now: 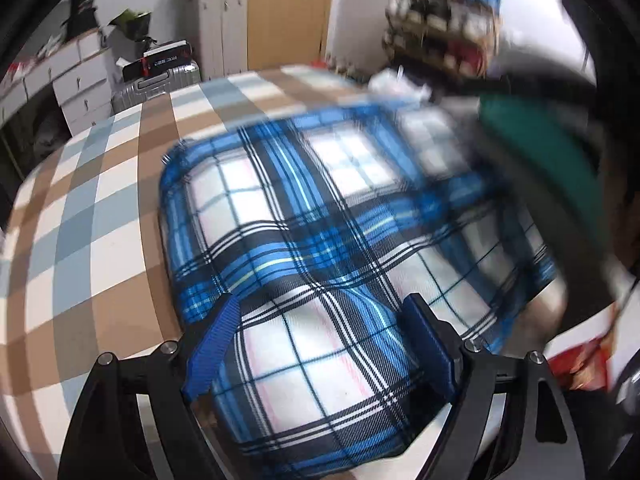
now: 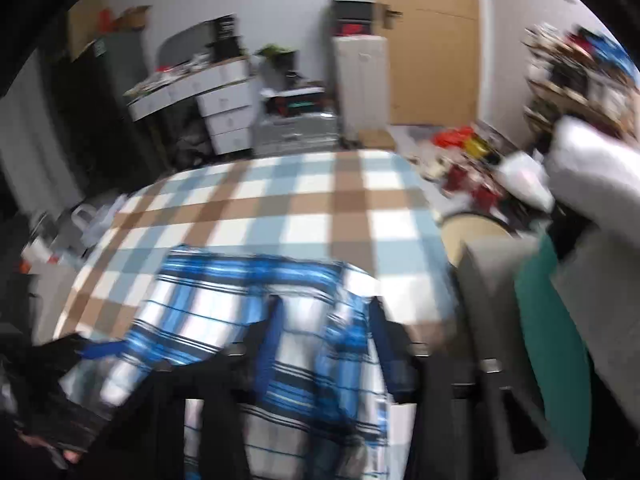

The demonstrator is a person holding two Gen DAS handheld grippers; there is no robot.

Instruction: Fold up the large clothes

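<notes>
A blue, white and black plaid garment (image 1: 320, 220) lies folded into a thick pad on the table with the brown, pale blue and white checked cloth (image 1: 100, 200). My left gripper (image 1: 322, 340) hangs over the garment's near end. Its blue-padded fingers (image 1: 216, 344) stand wide apart and open, with cloth showing between and beneath them. In the blurred right wrist view the same garment (image 2: 208, 300) lies at the near edge of the table (image 2: 320, 208). My right gripper (image 2: 326, 340) has its jaws close together, and a bunched fold of the plaid fills the gap.
A grey chair with a teal cloth (image 2: 552, 340) stands right of the table. White drawers (image 2: 228, 116), a silver suitcase (image 1: 156, 80) and a cluttered shelf (image 1: 440, 28) line the far side. A dark-sleeved hand (image 2: 60, 420) sits at the lower left.
</notes>
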